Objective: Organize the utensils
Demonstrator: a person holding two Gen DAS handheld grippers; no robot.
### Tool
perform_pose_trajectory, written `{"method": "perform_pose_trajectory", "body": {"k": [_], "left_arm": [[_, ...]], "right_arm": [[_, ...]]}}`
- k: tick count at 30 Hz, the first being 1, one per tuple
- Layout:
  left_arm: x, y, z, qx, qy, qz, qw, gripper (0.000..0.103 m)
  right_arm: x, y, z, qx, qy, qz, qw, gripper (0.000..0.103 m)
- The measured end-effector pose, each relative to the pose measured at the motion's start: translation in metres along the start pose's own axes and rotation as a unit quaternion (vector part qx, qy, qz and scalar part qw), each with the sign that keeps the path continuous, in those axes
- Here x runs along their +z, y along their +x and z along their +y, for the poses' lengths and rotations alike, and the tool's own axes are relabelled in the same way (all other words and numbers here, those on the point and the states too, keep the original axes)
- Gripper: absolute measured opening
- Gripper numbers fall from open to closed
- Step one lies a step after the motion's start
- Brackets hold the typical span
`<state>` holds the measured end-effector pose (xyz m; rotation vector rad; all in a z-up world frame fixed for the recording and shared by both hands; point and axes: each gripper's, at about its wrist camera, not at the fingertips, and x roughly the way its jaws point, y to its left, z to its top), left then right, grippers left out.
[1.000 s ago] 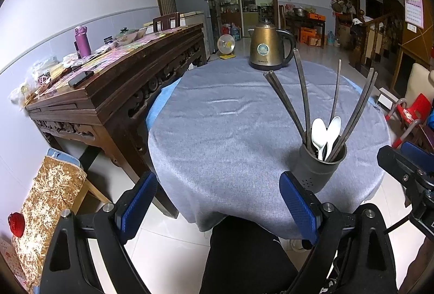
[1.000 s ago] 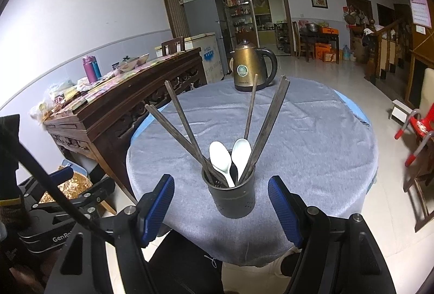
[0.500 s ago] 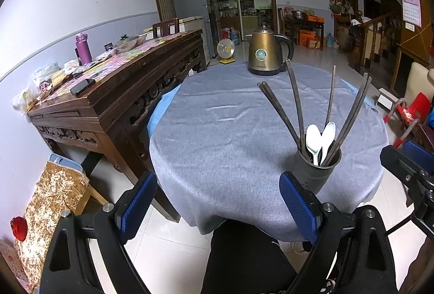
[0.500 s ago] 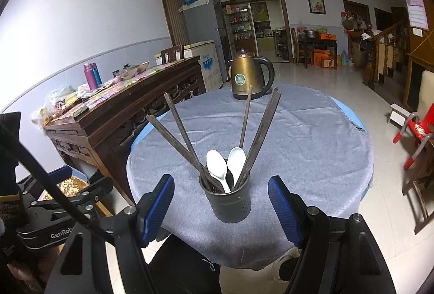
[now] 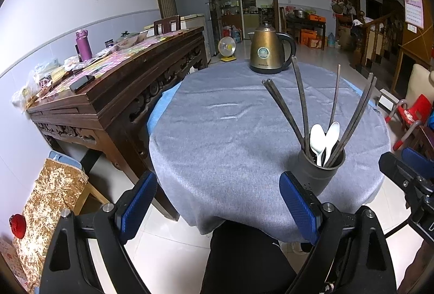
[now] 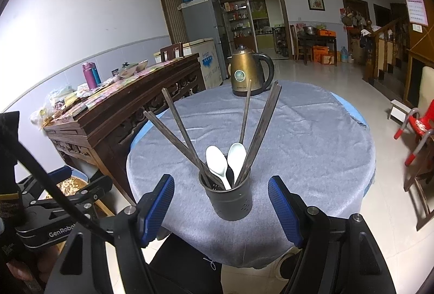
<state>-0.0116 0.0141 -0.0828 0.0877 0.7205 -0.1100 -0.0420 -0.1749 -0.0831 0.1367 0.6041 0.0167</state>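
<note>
A dark utensil holder (image 6: pixel 230 199) stands near the front edge of the round grey-clothed table (image 6: pixel 312 136). It holds several dark chopsticks (image 6: pixel 184 136) fanned outward and two white spoons (image 6: pixel 217 163). It also shows in the left wrist view (image 5: pixel 320 171) at the right, with the chopsticks (image 5: pixel 299 101) and spoons (image 5: pixel 317 139). My right gripper (image 6: pixel 221 209) is open and empty, just in front of the holder. My left gripper (image 5: pixel 217 207) is open and empty, off the table's front edge, left of the holder.
A gold kettle (image 5: pixel 267 49) stands at the table's far edge. A carved wooden sideboard (image 5: pixel 108 93) with clutter runs along the left wall. Red chairs (image 6: pixel 417 128) stand at the right. The person's dark legs (image 5: pixel 244 261) are below the table edge.
Both grippers have drawn back and slightly up from the table. The holder and utensils stay still.
</note>
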Motion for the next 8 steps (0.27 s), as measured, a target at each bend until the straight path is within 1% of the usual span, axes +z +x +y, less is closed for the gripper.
{"method": "perform_pose_trajectory", "body": {"k": [2,3,5,6,8], "left_arm": [[0.000,0.007,0.000,0.000,0.000,0.003,1.0000,0.092],[0.001,0.014,0.000,-0.004,0.000,0.007,1.0000,0.092],[0.003,0.024,0.002,-0.015,0.004,0.002,0.9999,0.092],[0.006,0.032,0.004,-0.014,0.001,-0.001,0.9999,0.092],[0.017,0.055,0.011,-0.012,-0.010,0.009,0.9998,0.092]], "right_arm": [[0.000,0.005,-0.004,-0.001,0.004,0.005,1.000,0.075],[-0.001,0.008,-0.006,-0.002,0.006,0.008,1.000,0.075],[-0.003,0.016,-0.017,-0.006,0.018,0.019,1.000,0.075],[-0.003,0.019,-0.022,-0.009,0.023,0.022,0.999,0.075],[-0.002,0.027,-0.043,-0.023,0.046,0.030,0.998,0.075]]}}
